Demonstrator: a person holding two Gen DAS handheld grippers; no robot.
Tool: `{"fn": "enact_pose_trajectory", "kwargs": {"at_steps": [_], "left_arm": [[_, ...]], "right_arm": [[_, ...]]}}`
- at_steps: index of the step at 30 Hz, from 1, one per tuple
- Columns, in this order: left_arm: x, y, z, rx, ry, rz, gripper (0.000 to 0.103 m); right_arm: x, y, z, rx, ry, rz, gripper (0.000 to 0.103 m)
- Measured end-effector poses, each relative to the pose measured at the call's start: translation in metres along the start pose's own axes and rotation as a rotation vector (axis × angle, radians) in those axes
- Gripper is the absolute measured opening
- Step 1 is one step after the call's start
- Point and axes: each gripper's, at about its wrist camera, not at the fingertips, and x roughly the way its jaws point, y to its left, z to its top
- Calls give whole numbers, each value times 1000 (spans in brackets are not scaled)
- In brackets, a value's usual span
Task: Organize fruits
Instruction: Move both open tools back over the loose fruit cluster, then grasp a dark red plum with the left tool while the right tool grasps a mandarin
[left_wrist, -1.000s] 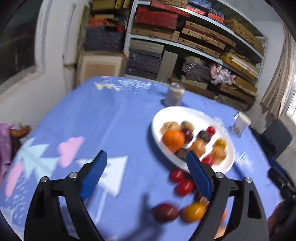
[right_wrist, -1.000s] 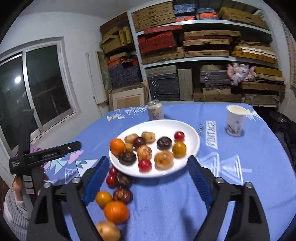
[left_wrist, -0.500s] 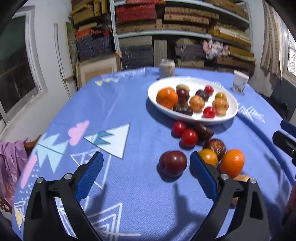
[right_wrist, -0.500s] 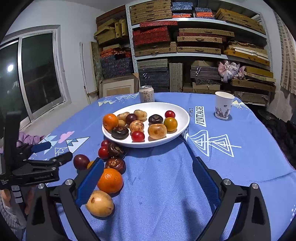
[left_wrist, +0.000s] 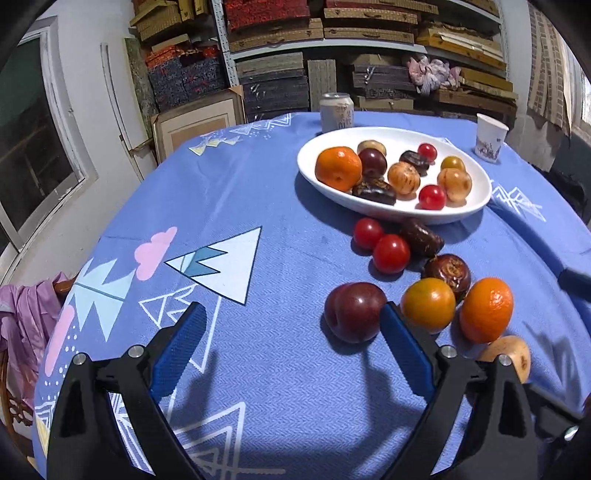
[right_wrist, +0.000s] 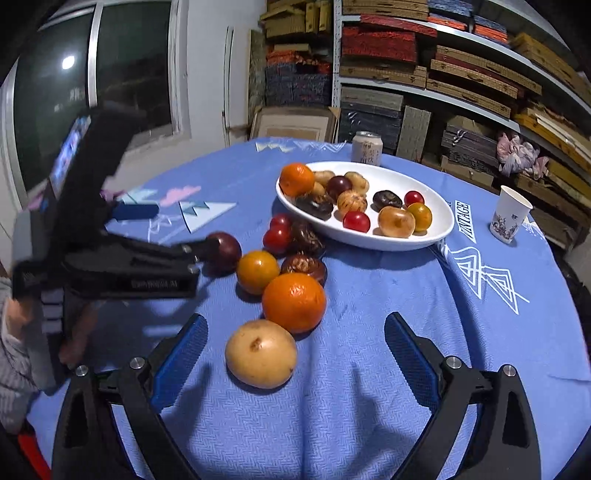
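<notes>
- Left wrist view: left tongs (left_wrist: 291, 339) released, jaws spread wide, nothing between the pads. Opening had just widened. They hung over bare blue cloth of the desk (left_wrist: 258, 192).
- Dark plum (left_wrist: 355, 312) lay just ahead of the right-side pad (left_wrist: 404, 350), near it; contact cannot be told.
- Loose fruit grp beside plum, twd the desk's right edge: orange-yellow tomato (left_wrist: 428, 304), mandarin (left_wrist: 486, 309), brown wrinkled fruit (left_wrist: 447, 271), pale potato-like fruit (left_wrist: 508, 354) partly hidden by tongs frame.
- White oval plate (left_wrist: 476, 206) sat twd the far edge w/ abt ten fruits in it; two red cherry tomatoes (left_wrist: 380, 244) & a dark date lay just in front of it.
- Can (left_wrist: 336, 112) behind plate; paper cup (left_wrist: 490, 137) near far right edge.
- Right wrist view: right tongs (right_wrist: 295, 347) released too, jaws wide & had just opened further. Pale potato-like fruit (right_wrist: 261, 353) sat between the pads, touching neither.
- Mandarin (right_wrist: 294, 302) touched that fruit on its far side.
- Left tongs (right_wrist: 177, 236) visible at left, blurred, tip at the plum (right_wrist: 225, 251).
</notes>
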Motion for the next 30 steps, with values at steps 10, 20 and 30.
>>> {"fn": "enact_pose_trajectory", "kwargs": {"at_steps": [10,20,30], "left_arm": [[1,3,1,-10,12,-8,93],[2,-2,1,11,16,-10,93],[2,-4,0,26,17,-3,93]], "right_arm": [[5,-16,-1,4,55,-86,100],[-3,-36,-5,96,34,-91,100],[-4,-80,1,277,2,-52,87]]}}
